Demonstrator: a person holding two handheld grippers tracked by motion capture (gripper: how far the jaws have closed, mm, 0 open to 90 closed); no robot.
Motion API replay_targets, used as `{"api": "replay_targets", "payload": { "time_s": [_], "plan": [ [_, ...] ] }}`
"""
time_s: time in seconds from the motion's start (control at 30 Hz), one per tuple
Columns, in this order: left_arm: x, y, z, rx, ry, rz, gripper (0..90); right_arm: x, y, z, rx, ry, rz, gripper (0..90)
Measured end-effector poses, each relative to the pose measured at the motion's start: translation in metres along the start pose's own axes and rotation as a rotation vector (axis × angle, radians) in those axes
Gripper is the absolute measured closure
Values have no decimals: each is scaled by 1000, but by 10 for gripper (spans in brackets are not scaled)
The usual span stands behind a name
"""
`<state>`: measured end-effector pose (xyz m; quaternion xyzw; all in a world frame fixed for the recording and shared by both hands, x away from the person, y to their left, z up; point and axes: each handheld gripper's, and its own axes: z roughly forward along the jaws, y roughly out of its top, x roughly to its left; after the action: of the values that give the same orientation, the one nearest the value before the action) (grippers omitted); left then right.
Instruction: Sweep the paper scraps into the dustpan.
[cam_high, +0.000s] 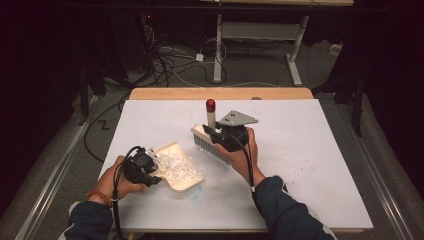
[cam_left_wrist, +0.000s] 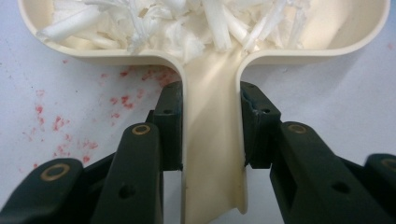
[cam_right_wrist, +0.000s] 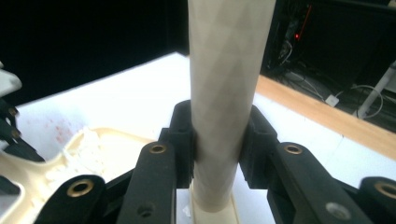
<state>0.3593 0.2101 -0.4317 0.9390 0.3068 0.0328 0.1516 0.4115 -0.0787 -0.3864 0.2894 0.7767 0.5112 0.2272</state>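
Note:
A cream dustpan (cam_high: 180, 167) lies on the white table, its tray heaped with white paper shreds (cam_left_wrist: 187, 23). My left gripper (cam_high: 145, 167) is shut on the dustpan's handle (cam_left_wrist: 212, 140), a pad on each side. My right gripper (cam_high: 220, 135) is shut on the pale handle (cam_right_wrist: 224, 93) of a hand brush (cam_high: 207, 142), just right of the dustpan. The brush's handle stands up with a red tip (cam_high: 211, 105), and its bristles point down at the table.
The table's white sheet (cam_high: 310, 160) carries faint red specks (cam_left_wrist: 60, 126) near the dustpan and small white crumbs to the right. A wooden edge (cam_high: 220, 93) runs along the far side. Cables and desk legs stand on the floor beyond.

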Motion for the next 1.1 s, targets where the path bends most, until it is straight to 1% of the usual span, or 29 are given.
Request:
{"api": "replay_targets", "payload": {
  "time_s": [0.07, 0.17, 0.27, 0.3, 0.37, 0.43, 0.47, 0.57, 0.63, 0.7, 0.73, 0.77, 0.8, 0.87, 0.9, 0.93, 1.0, 1.07, 1.1],
  "plan": [
    [0, 0, 0, 2, -1, 0, 630, -1, -5, 2, 23, -2, -5, 710],
    [0, 0, 1, 5, -2, 1, 630, -4, -8, 5, 38, -12, -3, 710],
    [0, 0, 1, 6, -1, 1, 630, -12, -9, 5, 45, -31, 20, 710],
    [0, 0, 1, 5, -2, 1, 630, -16, -7, 3, 39, -32, 24, 710],
    [0, 1, 1, 3, -4, -1, 630, -17, -6, 2, 34, -31, 28, 710],
    [0, 1, 2, 7, -3, -1, 630, -19, -1, -3, 10, -22, 39, 710],
    [0, 2, 3, 6, -5, -2, 630, -21, 4, -5, -5, -32, 26, 710],
    [0, 1, 2, 3, -8, -5, 630, -25, 11, -5, -19, -49, 24, 710],
    [0, 1, 2, 2, -8, -5, 630, -28, 14, -1, -18, -63, 16, 710],
    [0, 1, 2, -2, -11, -8, 630, -30, 15, 5, -9, -67, 9, 710],
    [0, 1, 2, -2, -11, -8, 630, -30, 15, 5, -9, -67, 9, 710],
    [1, 1, 2, -3, -12, -8, 630, -31, 15, 9, -3, -68, 15, 710],
    [1, 0, 2, -3, -13, -8, 630, -34, 13, 18, 4, -64, 34, 710],
    [2, 0, 3, -2, -9, -9, 630, -35, 12, 22, 7, -66, 35, 710],
    [2, 0, 3, -4, -8, -13, 630, -36, 11, 25, 14, -79, 31, 710],
    [3, -1, 3, -5, -10, -14, 630, -36, 10, 34, 23, -113, 2, 710],
    [5, -1, 3, -6, -11, -18, 630, -35, 9, 39, 20, -124, -28, 710],
    [5, -1, 4, -4, -8, -17, 630, -34, 7, 47, 35, -108, -56, 710],
    [5, -1, 4, -4, -8, -17, 630, -34, 7, 47, 35, -108, -56, 710]
  ]
}}
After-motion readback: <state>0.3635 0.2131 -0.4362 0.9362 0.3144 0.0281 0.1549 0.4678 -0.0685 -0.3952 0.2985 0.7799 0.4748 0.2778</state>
